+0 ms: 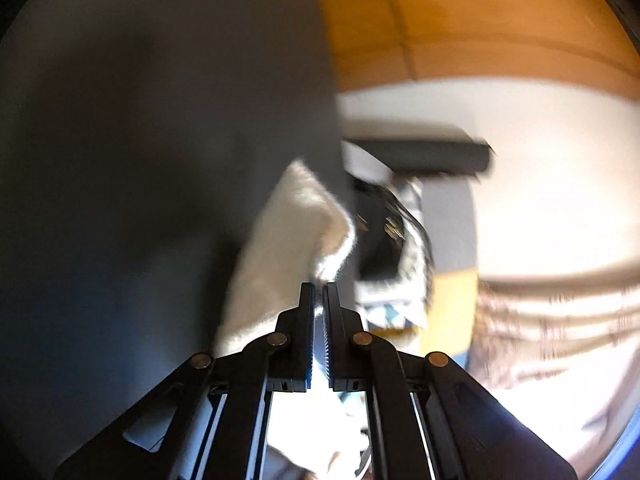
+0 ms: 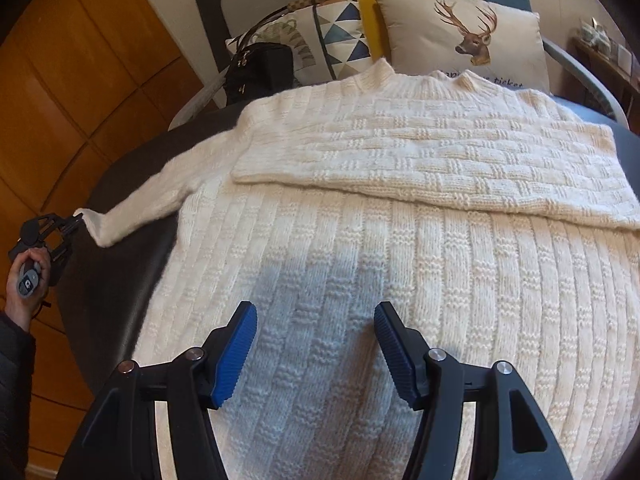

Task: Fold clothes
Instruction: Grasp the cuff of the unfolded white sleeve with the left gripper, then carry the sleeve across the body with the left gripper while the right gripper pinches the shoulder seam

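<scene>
The left tool [image 1: 320, 286] is pinching the cuff of the sweater's sleeve [image 2: 132, 208], its black toothed fingers [image 1: 306, 320] pressed nearly together on the fuzzy cream knit; a bare hand [image 2: 24, 280] in a dark padded sleeve is gripping the handle beyond the table's left edge. The right tool [image 2: 316, 344] is hovering with its ribbed blue pads [image 2: 236, 356] spread wide and nothing between them, casting a shadow on the knit below.

The cream sweater [image 2: 400, 240] is lying flat across the dark, smooth table [image 2: 100, 300], filling most of it. It is thick and woolly, worked in a basket-weave rib of raised blocks. The other sleeve [image 2: 440, 160] is lying folded across the chest, and the ribbed collar is reaching toward the table's far edge.

Past that edge, a beige cushion [image 2: 460, 36] printed with a stag's head is showing the word "ticket", partly hidden. Beside it are standing a cushion with blue and grey triangles [image 2: 340, 28] and a black quilted handbag [image 2: 260, 72]. Orange wood panelling [image 2: 80, 80] is running along the left.
</scene>
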A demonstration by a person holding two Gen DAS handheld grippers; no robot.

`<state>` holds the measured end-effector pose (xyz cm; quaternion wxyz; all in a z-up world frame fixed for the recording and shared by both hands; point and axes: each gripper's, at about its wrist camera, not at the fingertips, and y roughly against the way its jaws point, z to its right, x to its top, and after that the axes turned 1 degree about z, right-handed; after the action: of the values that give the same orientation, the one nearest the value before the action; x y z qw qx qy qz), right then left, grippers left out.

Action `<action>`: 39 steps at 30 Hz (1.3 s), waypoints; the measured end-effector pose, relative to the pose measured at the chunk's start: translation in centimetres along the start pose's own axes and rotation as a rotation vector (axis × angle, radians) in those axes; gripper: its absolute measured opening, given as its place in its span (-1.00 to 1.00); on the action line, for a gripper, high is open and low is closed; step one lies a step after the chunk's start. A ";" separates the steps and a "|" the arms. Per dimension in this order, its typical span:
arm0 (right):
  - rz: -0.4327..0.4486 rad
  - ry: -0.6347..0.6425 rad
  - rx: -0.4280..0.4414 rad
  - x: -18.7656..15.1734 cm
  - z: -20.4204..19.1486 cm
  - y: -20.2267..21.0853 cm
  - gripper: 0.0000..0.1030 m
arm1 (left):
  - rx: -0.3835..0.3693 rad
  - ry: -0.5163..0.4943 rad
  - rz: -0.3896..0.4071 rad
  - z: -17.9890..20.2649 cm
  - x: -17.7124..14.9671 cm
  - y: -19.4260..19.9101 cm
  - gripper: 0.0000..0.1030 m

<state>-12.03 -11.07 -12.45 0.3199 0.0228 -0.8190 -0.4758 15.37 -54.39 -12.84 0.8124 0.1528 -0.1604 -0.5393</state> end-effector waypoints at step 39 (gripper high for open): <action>0.128 -0.600 0.503 7.6 10.5 -1.3 0.20 | 0.032 -0.598 -0.749 9.6 -36.4 -11.3 -0.52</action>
<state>-24.08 -6.34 -13.24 0.0801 -0.0907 -0.9668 -0.2250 -11.38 -25.63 -12.43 0.4780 0.0505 -0.3295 -0.8126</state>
